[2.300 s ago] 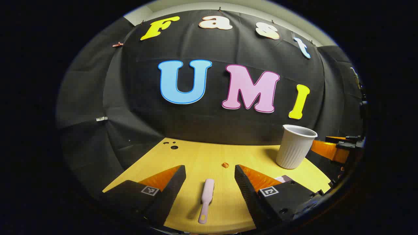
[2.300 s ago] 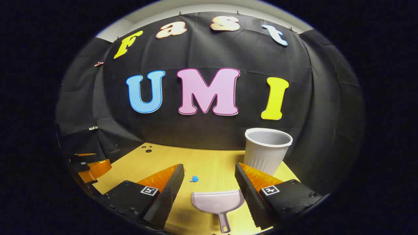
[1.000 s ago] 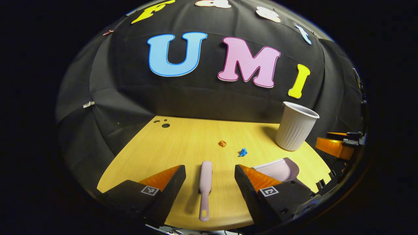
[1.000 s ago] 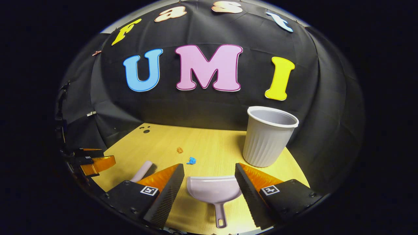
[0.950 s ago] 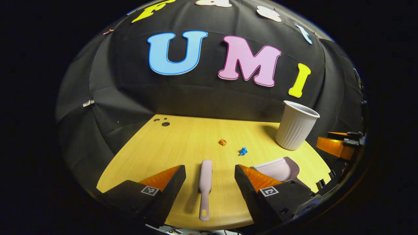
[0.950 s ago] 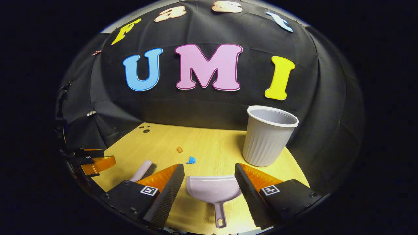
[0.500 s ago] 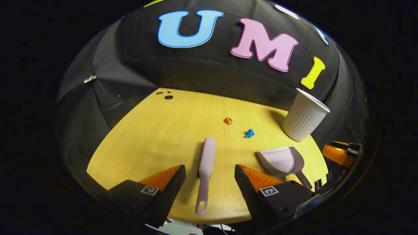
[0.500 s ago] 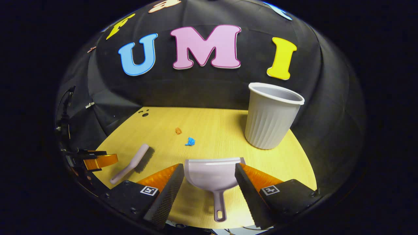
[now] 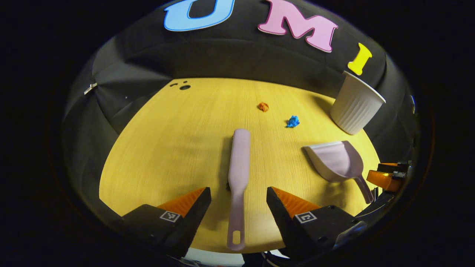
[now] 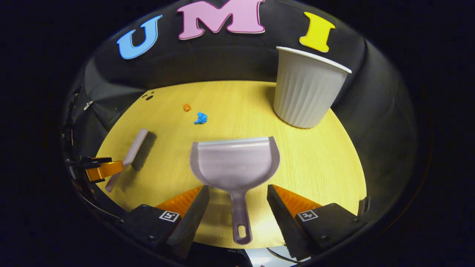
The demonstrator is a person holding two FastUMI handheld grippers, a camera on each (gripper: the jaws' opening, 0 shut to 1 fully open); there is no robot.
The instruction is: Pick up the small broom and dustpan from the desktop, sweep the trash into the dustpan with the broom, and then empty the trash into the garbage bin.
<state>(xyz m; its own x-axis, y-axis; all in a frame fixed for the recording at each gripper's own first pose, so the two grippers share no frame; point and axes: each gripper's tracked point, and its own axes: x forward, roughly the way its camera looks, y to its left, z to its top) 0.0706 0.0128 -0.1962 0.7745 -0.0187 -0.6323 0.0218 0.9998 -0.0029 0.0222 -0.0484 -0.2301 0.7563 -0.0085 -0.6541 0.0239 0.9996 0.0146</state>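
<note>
L gripper (image 9: 239, 196) spread wide astride broom (image 9: 238, 163) handle; R gripper (image 10: 238, 194) likewise, dustpan (image 10: 235, 165); bristles mostly hidden.

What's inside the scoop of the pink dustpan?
Nothing: the pale pink plastic dustpan has a bare scoop. The crumpled orange scrap and crumpled blue scrap lie farther back on the yellow wooden desktop. The desk beneath the scoop is covered.

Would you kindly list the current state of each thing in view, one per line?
Broom: flat on desk, ungrasped.
Dustpan: flat on desk, empty.
Bin: upright.
Orange scrap: loose on desk.
Blue scrap: loose on desk.
Left gripper: open.
Right gripper: open.
</note>
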